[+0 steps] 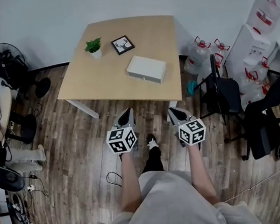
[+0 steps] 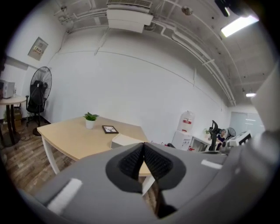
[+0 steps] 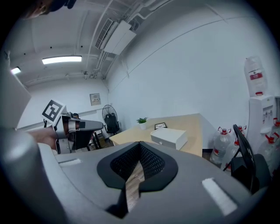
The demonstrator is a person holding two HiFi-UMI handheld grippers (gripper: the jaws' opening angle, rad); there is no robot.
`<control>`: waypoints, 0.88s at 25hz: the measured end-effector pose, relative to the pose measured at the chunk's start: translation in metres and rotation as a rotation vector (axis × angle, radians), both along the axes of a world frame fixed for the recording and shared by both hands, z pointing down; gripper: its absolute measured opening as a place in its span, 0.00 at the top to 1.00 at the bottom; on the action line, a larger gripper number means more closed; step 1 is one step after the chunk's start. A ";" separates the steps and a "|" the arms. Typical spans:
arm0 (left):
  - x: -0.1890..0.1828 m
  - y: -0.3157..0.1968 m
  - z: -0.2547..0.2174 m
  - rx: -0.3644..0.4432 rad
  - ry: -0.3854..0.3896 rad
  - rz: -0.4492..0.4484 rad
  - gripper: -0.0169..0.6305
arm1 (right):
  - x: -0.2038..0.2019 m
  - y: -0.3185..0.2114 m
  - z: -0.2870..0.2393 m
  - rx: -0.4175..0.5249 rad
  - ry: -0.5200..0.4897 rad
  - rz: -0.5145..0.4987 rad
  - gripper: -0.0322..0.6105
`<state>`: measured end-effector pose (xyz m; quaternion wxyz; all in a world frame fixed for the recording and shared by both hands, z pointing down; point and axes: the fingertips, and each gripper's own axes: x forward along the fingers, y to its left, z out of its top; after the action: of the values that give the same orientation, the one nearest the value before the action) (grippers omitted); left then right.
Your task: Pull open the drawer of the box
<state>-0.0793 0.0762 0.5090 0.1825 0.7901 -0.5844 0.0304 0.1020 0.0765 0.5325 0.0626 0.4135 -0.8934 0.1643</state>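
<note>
A white box with a shallow drawer lies on the light wooden table, its drawer shut. I stand short of the table's near edge, with both grippers held out over the floor. My left gripper is shut and empty. My right gripper is shut and empty too. In the left gripper view the box shows just above the closed jaws. The right gripper view has the box beyond the meeting jaws, with the left gripper off to the left.
A small potted plant and a picture frame stand behind the box. Black chairs and water bottles crowd the right, beside a water dispenser. A fan stands at the left. A cable lies on the floor.
</note>
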 end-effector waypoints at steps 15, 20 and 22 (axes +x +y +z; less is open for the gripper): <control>-0.014 -0.177 0.004 -0.041 0.056 0.021 0.89 | -0.040 -0.160 0.003 -0.066 0.117 -0.068 0.95; -0.024 -0.230 0.017 -0.056 0.042 0.018 0.89 | -0.057 -0.218 0.008 -0.069 0.104 -0.079 0.95; -0.028 -0.245 0.023 -0.062 0.028 0.028 0.89 | -0.061 -0.236 0.013 -0.081 0.088 -0.075 0.95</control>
<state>-0.1069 -0.1687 0.5316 0.2148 0.7925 -0.5693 0.0401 0.0412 -0.1595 0.5457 0.1245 0.3838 -0.8972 0.1793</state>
